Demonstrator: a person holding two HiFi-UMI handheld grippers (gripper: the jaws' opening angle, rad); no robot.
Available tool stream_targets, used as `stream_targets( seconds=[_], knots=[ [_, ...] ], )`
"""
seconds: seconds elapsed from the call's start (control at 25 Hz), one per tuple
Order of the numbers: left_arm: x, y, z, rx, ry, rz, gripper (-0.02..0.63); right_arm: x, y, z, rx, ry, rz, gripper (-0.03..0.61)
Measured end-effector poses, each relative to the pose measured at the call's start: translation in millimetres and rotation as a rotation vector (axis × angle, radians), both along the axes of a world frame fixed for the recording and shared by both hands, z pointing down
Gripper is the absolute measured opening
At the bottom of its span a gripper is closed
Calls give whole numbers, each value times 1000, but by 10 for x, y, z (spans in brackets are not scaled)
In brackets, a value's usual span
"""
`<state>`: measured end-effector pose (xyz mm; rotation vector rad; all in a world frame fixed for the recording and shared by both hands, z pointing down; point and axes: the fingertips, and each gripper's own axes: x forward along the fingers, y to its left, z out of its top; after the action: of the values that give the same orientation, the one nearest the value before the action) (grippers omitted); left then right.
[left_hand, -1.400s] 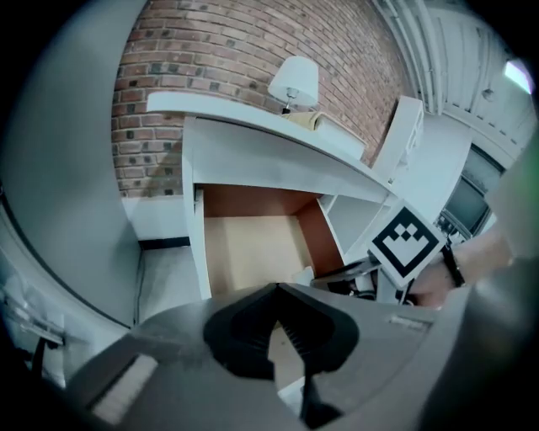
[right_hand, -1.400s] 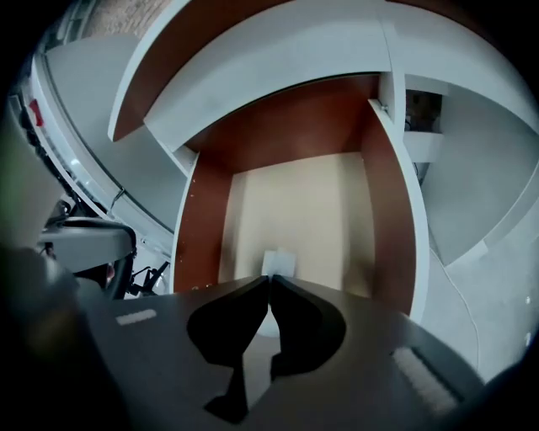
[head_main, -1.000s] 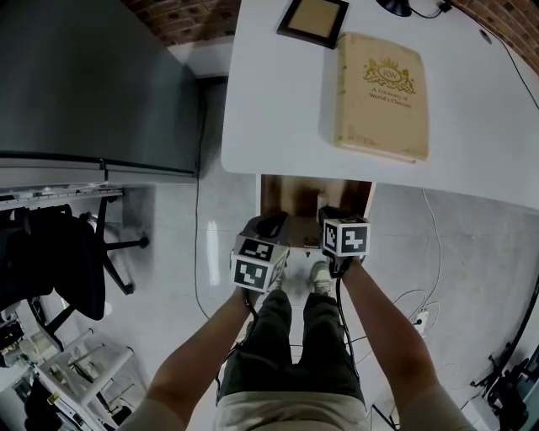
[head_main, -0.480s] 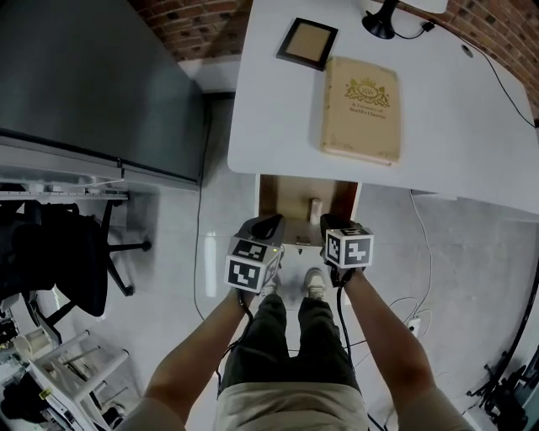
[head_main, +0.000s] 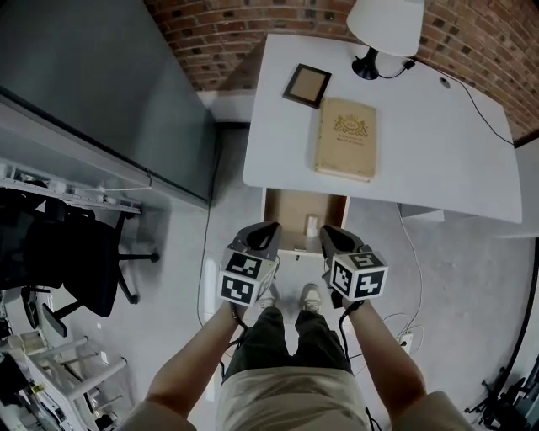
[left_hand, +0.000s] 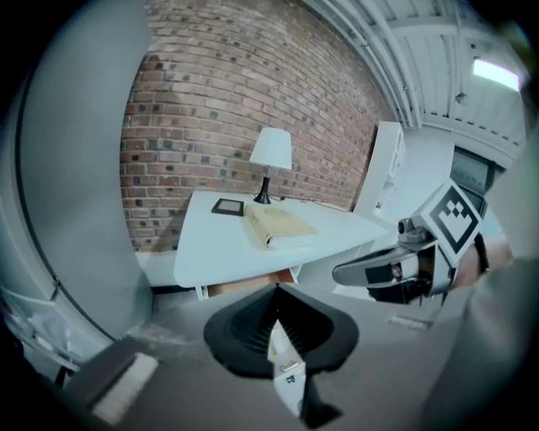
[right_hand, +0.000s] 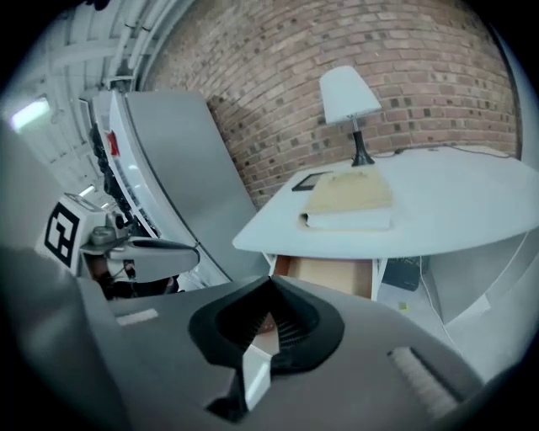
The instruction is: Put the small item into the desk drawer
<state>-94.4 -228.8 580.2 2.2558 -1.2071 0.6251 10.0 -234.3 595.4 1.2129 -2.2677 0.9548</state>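
Drawer (head_main: 286, 217) open, white desk (head_main: 438, 160), brick wall (head_main: 244, 29)

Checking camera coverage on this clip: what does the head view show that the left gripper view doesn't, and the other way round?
Head view only: the small item lying inside the drawer, the black chair, and the person's legs. Left gripper view only: the left hand-held gripper with its jaws closed together and nothing between them, and a ceiling light. Both: the lamp, book, picture frame, white desk, drawer and right hand-held gripper.
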Motion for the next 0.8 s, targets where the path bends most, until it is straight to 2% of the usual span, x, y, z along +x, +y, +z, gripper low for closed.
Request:
stream_targets(
  seconds=[0.28,0.48,0.56,0.68,0.8],
  knots=[
    [-95,120,-1021,148,-19,-13,2,19,184,-1239,178,-70,-47,3],
    [-100,211,-1894,361,-55,-11,3,93,321,-2032,319,-84,-62,3],
    [-68,268,-2181,419,-52,7,3,130,387,-2314,371,-91,-61,3],
    [-22,374,-2529,472,-43,21,3,174,506,-2747,459,-102,-67,3],
    [18,453,-2854,490,14,-14,3,248,600,-3180,553,-105,-64,3]
  ],
)
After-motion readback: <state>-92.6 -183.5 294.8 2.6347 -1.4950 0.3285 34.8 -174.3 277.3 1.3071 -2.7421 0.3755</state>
